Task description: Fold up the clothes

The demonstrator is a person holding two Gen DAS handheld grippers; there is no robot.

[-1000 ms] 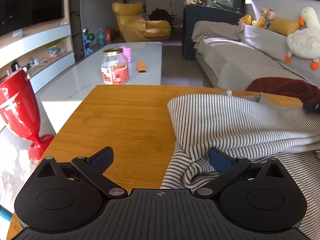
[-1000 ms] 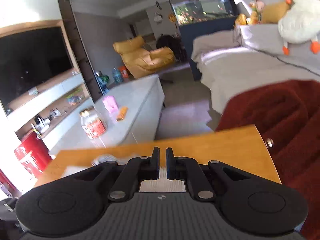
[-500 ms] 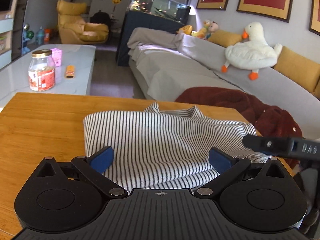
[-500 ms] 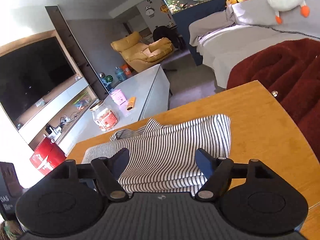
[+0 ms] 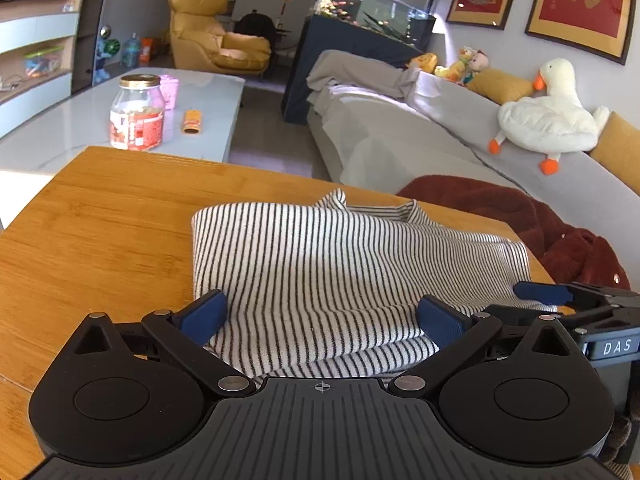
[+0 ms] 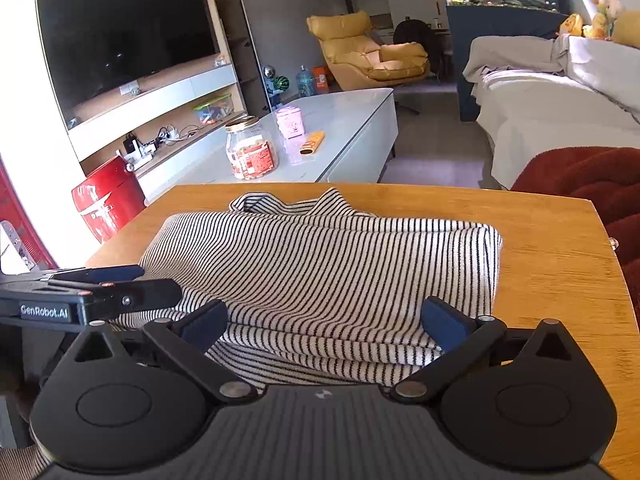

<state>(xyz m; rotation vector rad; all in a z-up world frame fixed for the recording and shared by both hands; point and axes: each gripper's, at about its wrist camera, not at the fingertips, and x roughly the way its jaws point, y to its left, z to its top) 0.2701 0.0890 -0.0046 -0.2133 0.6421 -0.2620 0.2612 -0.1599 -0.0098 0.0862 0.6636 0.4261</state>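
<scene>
Your left gripper (image 5: pixel 322 316) stood released over the near edge of the striped garment (image 5: pixel 340 264), its blue pads (image 5: pixel 202 316) spread wide with cloth lying between them but neither pad pinching it. From that camera the wooden table (image 5: pixel 100 216) ran off toward nine o'clock, bare there, and a glass jar (image 5: pixel 137 112) sat on the pale coffee table (image 5: pixel 60 128) at about eleven o'clock. The garment lay folded on the wooden table, its collar at twelve o'clock and its folded edges at nine and three. A dark red blanket (image 5: pixel 520 216) hung just beyond the table's corner at two o'clock, with a white plush duck (image 5: pixel 548 112) on the sofa behind it.

Your right gripper (image 6: pixel 324 320) was beside the left one, seen at three o'clock in the left camera (image 5: pixel 560 300). Its jaws were opening and already stood wide; the striped garment (image 6: pixel 320 264) lay between the pads untouched by them, so you were grasping nothing. In the right camera the left gripper's finger (image 6: pixel 104 292) reached in from nine o'clock, low over the cloth.
</scene>
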